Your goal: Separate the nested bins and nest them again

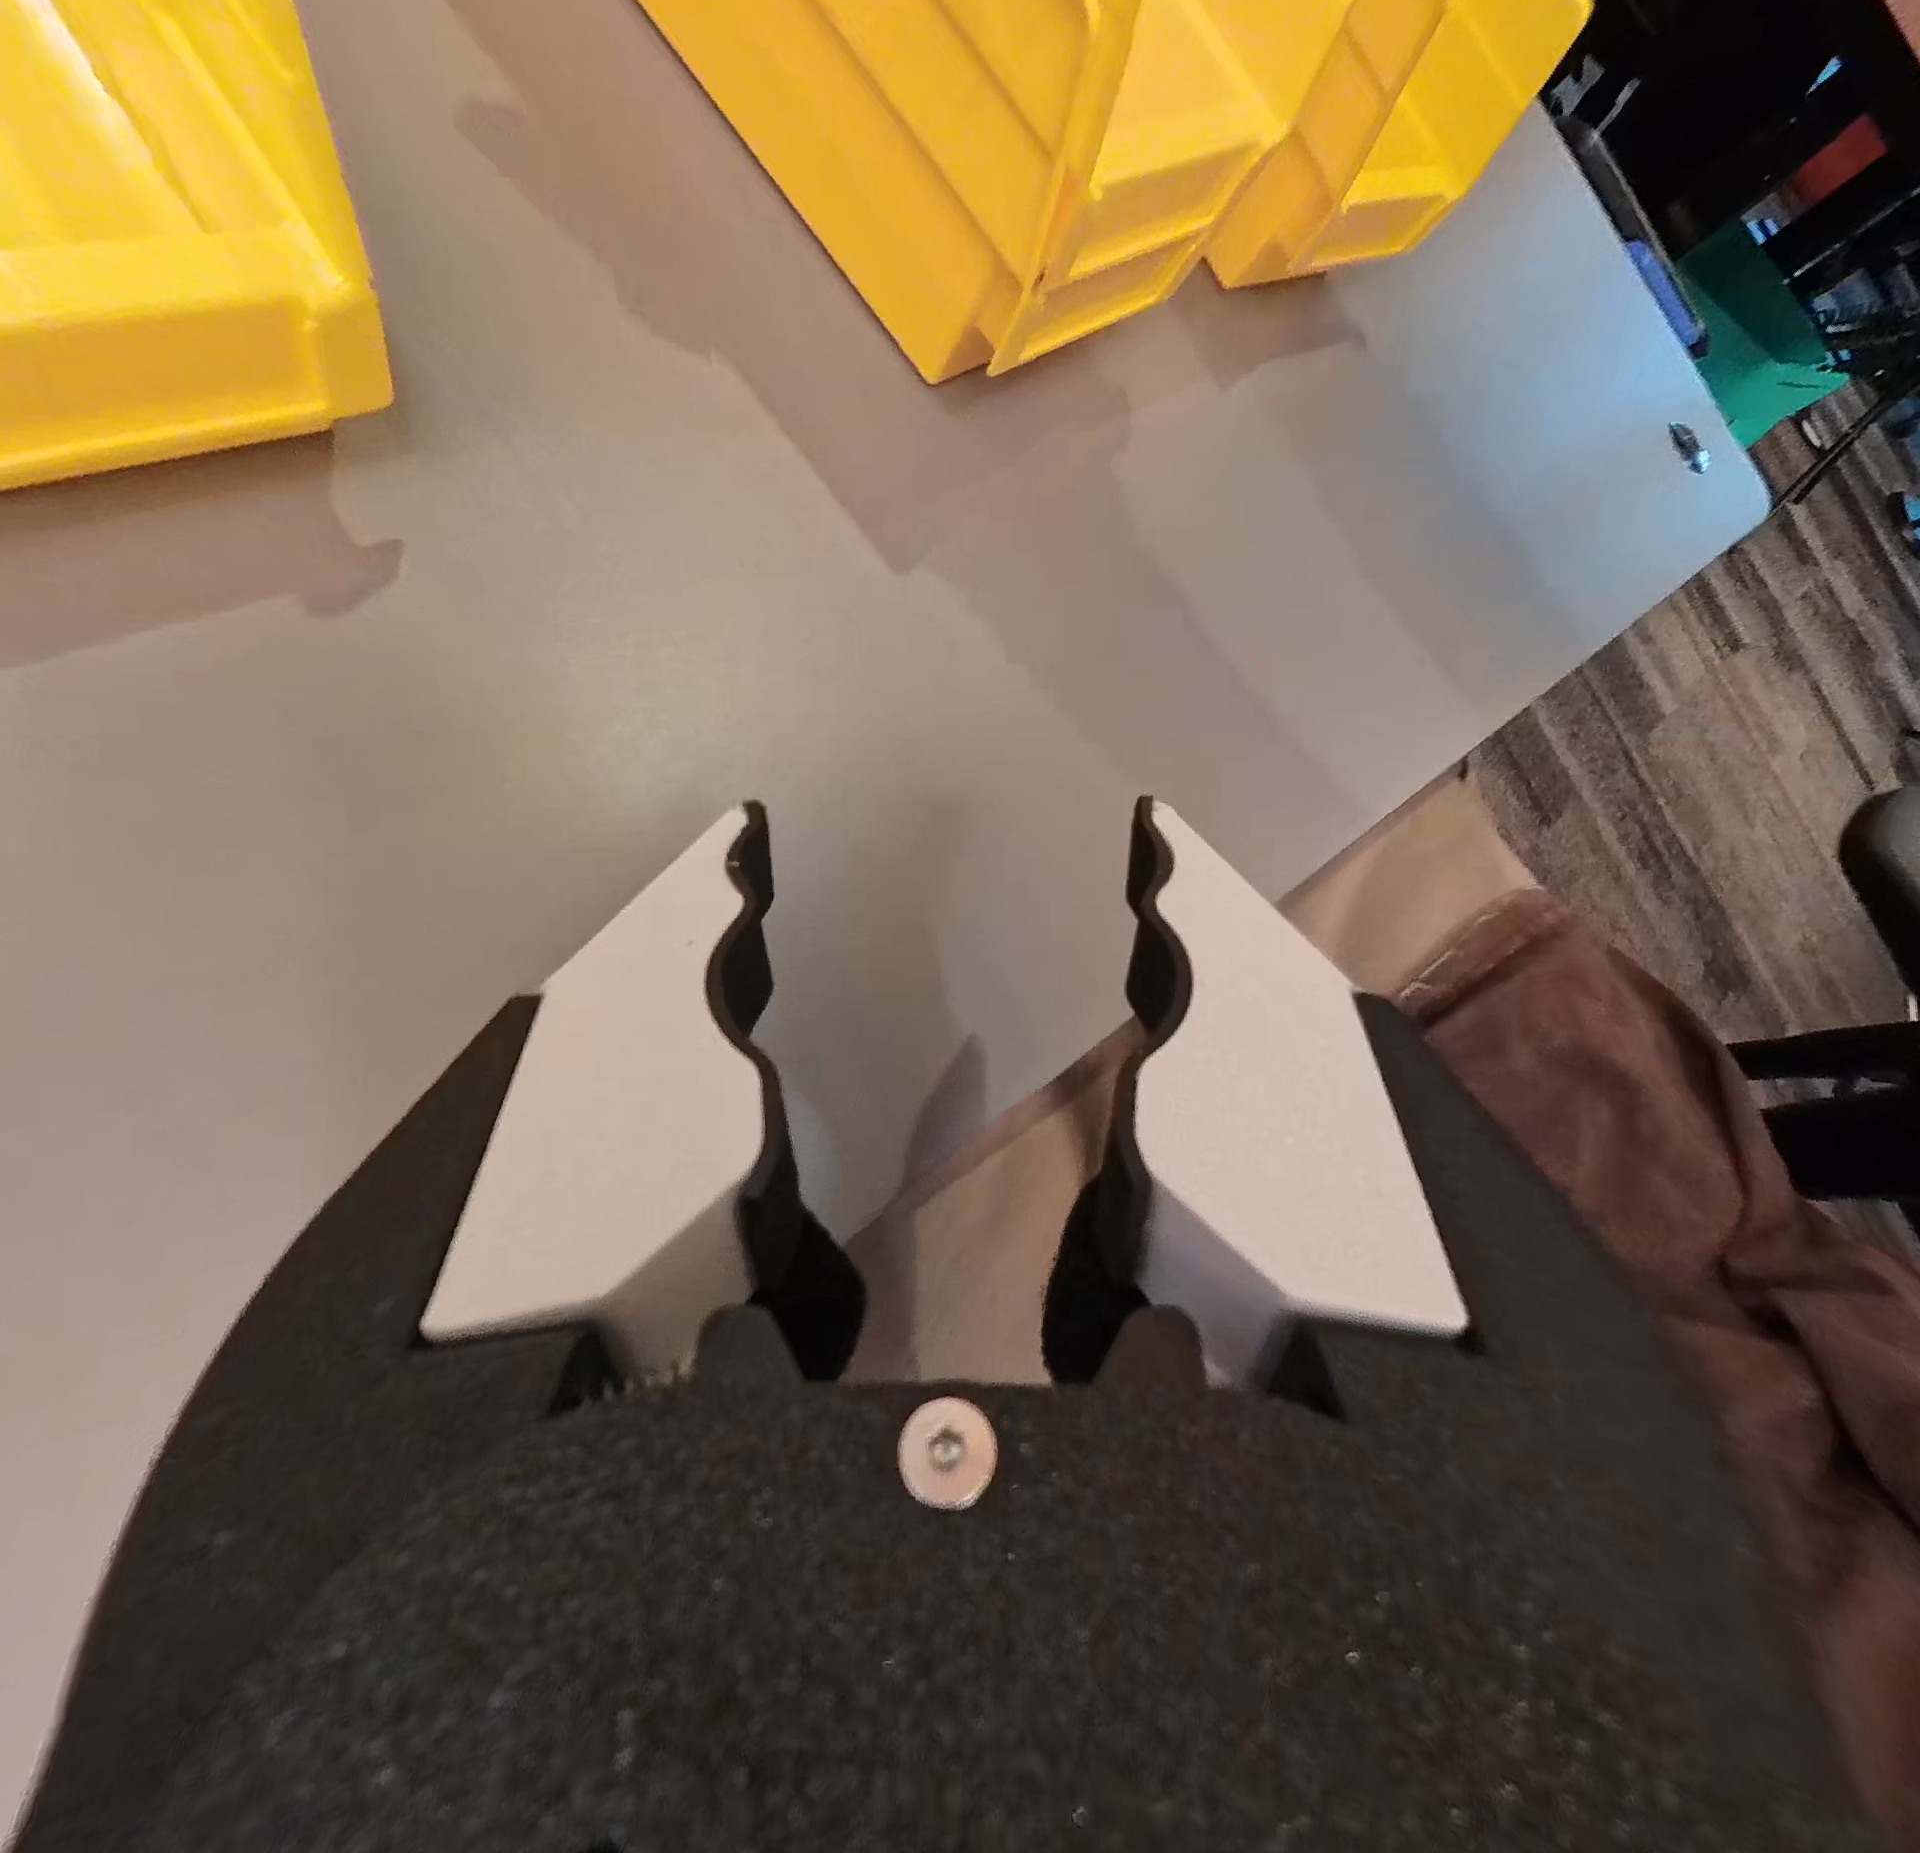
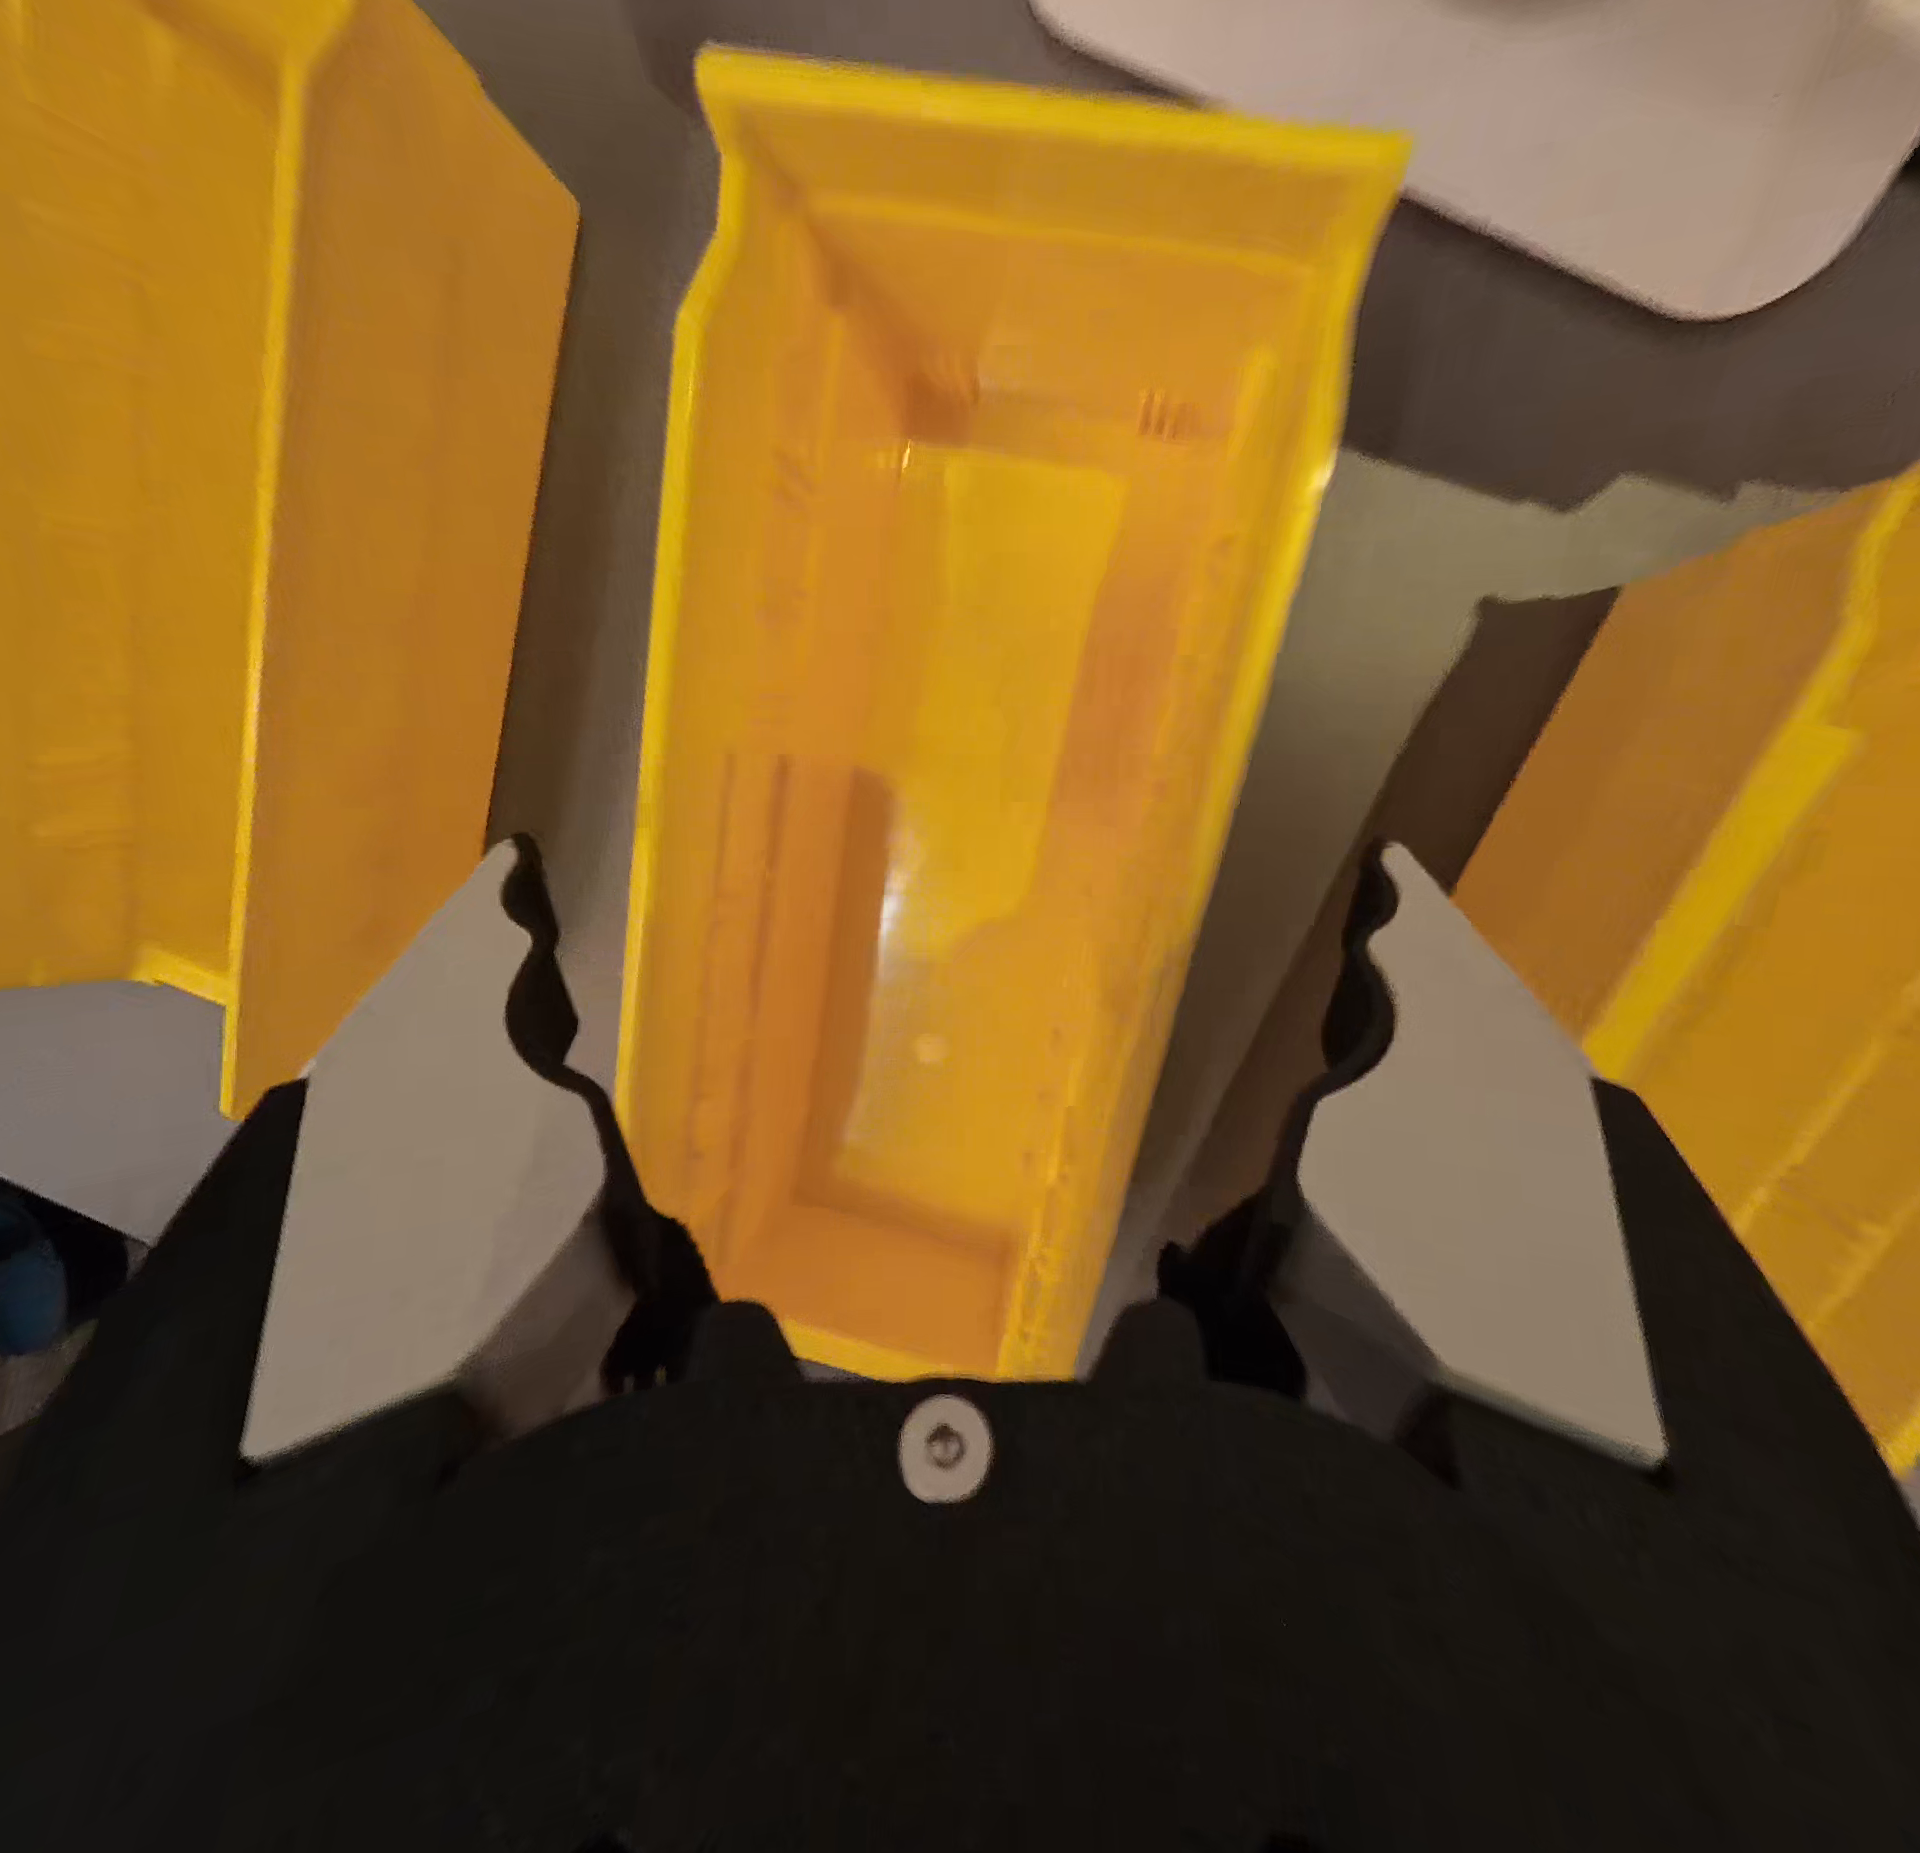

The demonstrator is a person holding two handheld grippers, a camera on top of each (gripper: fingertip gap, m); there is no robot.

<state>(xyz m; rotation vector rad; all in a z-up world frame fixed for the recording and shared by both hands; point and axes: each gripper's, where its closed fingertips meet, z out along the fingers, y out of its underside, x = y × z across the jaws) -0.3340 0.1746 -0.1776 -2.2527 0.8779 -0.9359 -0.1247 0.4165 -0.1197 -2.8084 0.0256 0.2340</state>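
Both tongs gape empty: right tongs (image 2: 951,868) straddle the middle yellow bin (image 2: 997,577) (motion-blurred), so centre on its walls before closing, while left tongs (image 1: 956,816) hang over bare surface (image 1: 520,764).

Soft indoor light; right view dim, motion-blurred.

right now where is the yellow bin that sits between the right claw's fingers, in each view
Left wrist view: I cannot match it for sure; several yellow bins lie at the top, far from the open left claw.
Right wrist view: centre, the open-topped yellow bin runs lengthwise between the spread fingers of the right claw.
Shared landmark: the grey table.
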